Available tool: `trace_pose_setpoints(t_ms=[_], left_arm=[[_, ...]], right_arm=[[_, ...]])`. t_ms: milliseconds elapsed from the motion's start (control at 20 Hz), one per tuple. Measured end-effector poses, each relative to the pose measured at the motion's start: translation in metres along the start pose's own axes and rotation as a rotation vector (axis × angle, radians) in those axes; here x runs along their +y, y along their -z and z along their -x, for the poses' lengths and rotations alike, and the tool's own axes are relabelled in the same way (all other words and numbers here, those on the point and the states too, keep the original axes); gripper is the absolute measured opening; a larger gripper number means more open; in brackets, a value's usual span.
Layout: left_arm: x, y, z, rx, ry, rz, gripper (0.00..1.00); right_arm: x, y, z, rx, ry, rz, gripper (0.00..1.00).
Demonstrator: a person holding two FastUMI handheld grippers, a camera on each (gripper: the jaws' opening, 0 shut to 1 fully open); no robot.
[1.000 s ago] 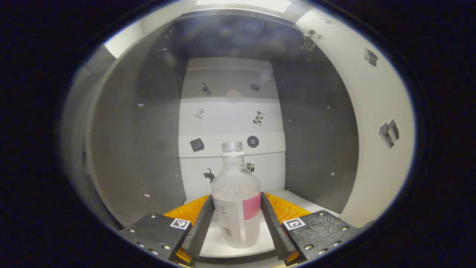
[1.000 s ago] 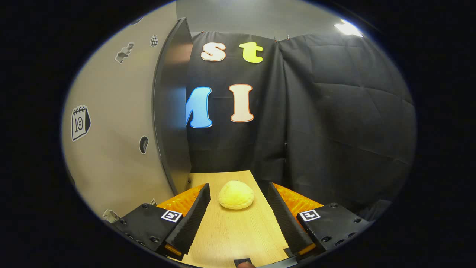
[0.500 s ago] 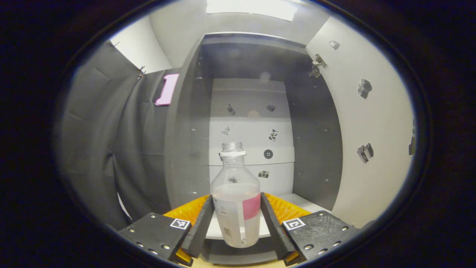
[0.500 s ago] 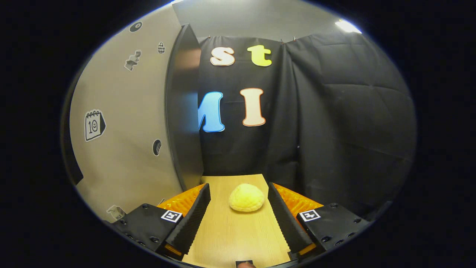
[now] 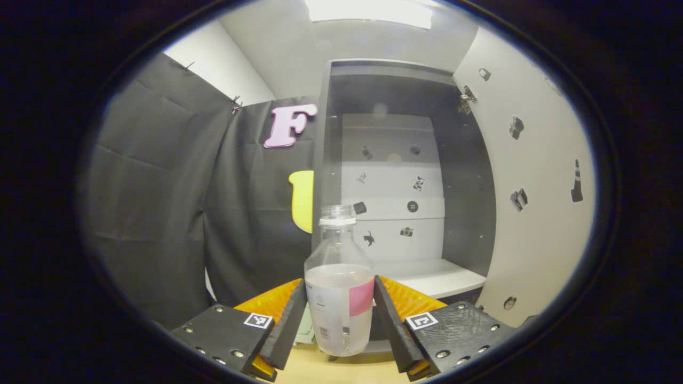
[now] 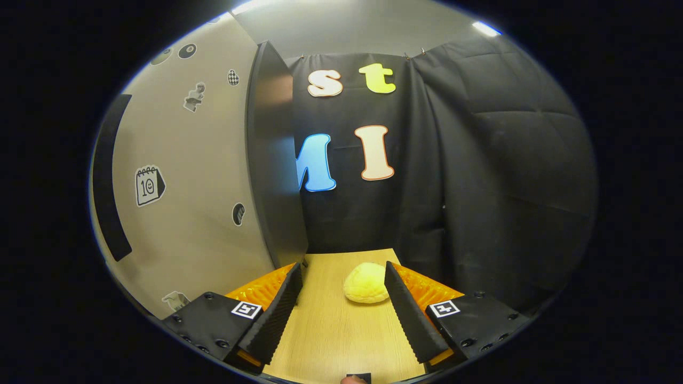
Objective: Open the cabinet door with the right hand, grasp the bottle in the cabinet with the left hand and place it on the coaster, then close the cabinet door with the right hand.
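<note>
In the left gripper view my left gripper (image 5: 340, 320) is shut on a clear uncapped bottle (image 5: 339, 282) with a pink and white label, held upright in front of the open cabinet (image 5: 405, 160). The bottle's base hangs just over the wooden table, outside the white shelf (image 5: 432, 277). The open cabinet door (image 5: 539, 202) stands at the right with stickers on its inner face. A pale green flat piece (image 5: 306, 330) peeks out behind the left finger; it may be the coaster. In the right gripper view my right gripper (image 6: 341, 314) is open over the table, beside the door's outer face (image 6: 181, 202) and its dark edge (image 6: 275, 170).
A yellow bun-shaped object (image 6: 366, 282) lies on the wooden table (image 6: 331, 336) just ahead of the right gripper's fingers. Black cloth walls close in the booth behind and to the sides. A dark handle strip (image 6: 106, 176) runs down the door's outer face.
The left gripper has drawn back out of the cabinet with the bottle, which has left the shelf. The right gripper has shifted a little left; the bun now sits nearer its right finger.
</note>
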State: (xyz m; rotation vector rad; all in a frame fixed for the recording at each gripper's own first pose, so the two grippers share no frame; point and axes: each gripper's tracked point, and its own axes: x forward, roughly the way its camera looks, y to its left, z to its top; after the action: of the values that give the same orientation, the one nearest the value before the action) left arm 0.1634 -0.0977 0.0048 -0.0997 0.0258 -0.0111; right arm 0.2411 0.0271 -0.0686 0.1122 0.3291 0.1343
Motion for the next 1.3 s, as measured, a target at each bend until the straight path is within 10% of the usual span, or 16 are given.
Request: trace_pose_setpoints(t_ms=[1300], left_arm=[[0.108, 0.269, 0.112, 0.207, -0.258, 0.11, 0.73]], right_arm=[[0.002, 0.02, -0.009, 0.023, 0.056, 0.039, 0.98]])
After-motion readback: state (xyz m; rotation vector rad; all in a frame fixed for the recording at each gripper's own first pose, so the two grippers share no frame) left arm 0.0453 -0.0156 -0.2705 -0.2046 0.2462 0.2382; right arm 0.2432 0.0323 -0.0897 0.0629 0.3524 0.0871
